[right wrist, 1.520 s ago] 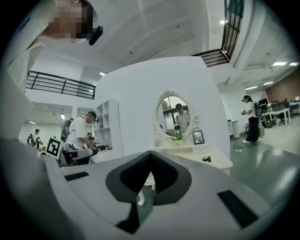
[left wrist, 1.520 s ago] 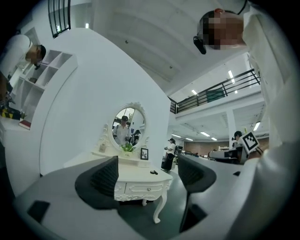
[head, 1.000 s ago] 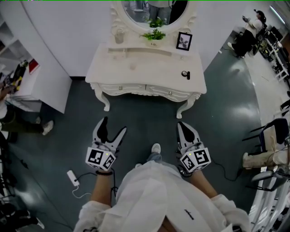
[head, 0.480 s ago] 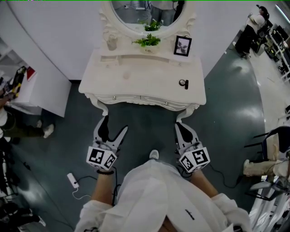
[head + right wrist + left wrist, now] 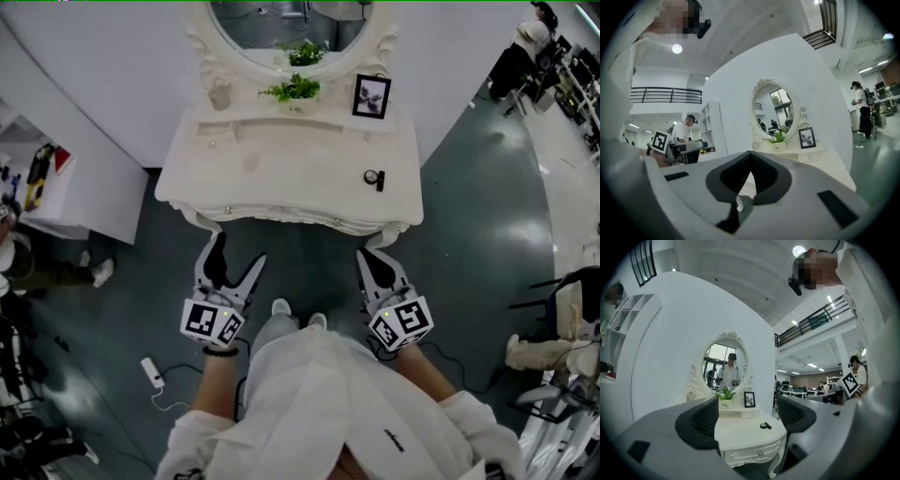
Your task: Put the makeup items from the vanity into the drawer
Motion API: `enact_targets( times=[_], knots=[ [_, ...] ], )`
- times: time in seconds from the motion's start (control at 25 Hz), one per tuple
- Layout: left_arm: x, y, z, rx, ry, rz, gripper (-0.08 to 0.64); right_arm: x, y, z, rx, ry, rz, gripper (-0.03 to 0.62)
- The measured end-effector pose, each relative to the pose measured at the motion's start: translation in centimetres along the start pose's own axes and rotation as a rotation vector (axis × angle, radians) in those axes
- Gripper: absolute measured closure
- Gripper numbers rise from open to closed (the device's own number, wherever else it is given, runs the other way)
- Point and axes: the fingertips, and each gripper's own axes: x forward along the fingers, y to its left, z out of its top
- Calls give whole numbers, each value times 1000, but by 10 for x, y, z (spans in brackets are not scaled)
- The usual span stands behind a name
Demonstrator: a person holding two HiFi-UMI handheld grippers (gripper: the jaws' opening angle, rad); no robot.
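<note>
White vanity (image 5: 281, 169) | pot label (image 5: 296, 109) unreadable | left tool (image 5: 236, 253) spread | right tool (image 5: 367, 259) pressed together

An open office or lab hall with a staged bedroom corner: white vanity (image 5: 281, 173) against a curved partition (image 5: 112, 75), mezzanine railing (image 5: 819, 319) overhead, people at workstations (image 5: 574, 89) in the upper right.

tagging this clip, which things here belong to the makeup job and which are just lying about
Job:
- vanity
- drawer, closed
- round case
- black tube
- left tool, open
- right tool, shut, empty

Lying about:
- plant
- photo frame
- glass jar
- mirror
- power strip on the floor
</note>
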Motion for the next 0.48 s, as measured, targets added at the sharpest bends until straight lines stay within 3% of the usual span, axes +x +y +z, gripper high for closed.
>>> enact_targets(
  times=[0.48],
  knots=[
    [59, 33, -8, 32, 21, 3, 183, 41, -33, 6, -10, 9, -14, 575]
  ],
)
